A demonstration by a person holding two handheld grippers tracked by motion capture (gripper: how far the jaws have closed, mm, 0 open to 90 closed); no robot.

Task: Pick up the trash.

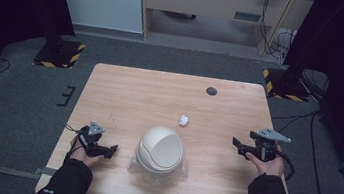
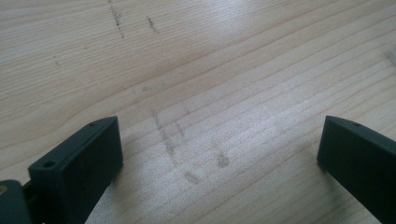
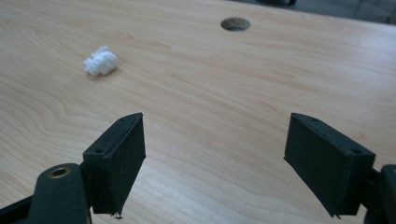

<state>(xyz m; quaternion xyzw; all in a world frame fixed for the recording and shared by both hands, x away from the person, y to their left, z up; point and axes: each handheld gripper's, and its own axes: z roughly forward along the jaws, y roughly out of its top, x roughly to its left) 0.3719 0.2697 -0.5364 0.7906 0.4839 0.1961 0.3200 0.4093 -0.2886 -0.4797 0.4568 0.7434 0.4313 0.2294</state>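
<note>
We see a small crumpled white wad (image 1: 183,120), probably paper or tissue, lying alone on the wooden table (image 1: 130,91), a little beyond the middle and just behind a cream domed bin (image 1: 160,148) with a swing lid. The bin stands near the front edge of the table, and a clear plastic liner (image 1: 134,164) spreads out around its base. In the right gripper view the wad (image 3: 100,61) lies ahead and to the left of the jaws, well apart from them, and nothing touches it. The right gripper (image 1: 240,146) is held low at the right side of the table; in its own view the right gripper (image 3: 215,158) has its jaws spread wide and there is only bare wood between them. The left gripper (image 1: 111,149) rests at the left of the bin, near it but not touching; in its own view the left gripper (image 2: 219,156) is also wide open and holds nothing, with only the scuffed table surface under it. Farther back on the table there is a round dark hole (image 1: 211,91). We judge that the work is to pick up the wad and put it in the bin, and that it is at its very beginning: the wad is not yet gripped and the lid seems closed. All steps are left, namely the reach, the grasp, the carrying and the drop through the lid. The right gripper seems to us the nearer one for the reach.
</note>
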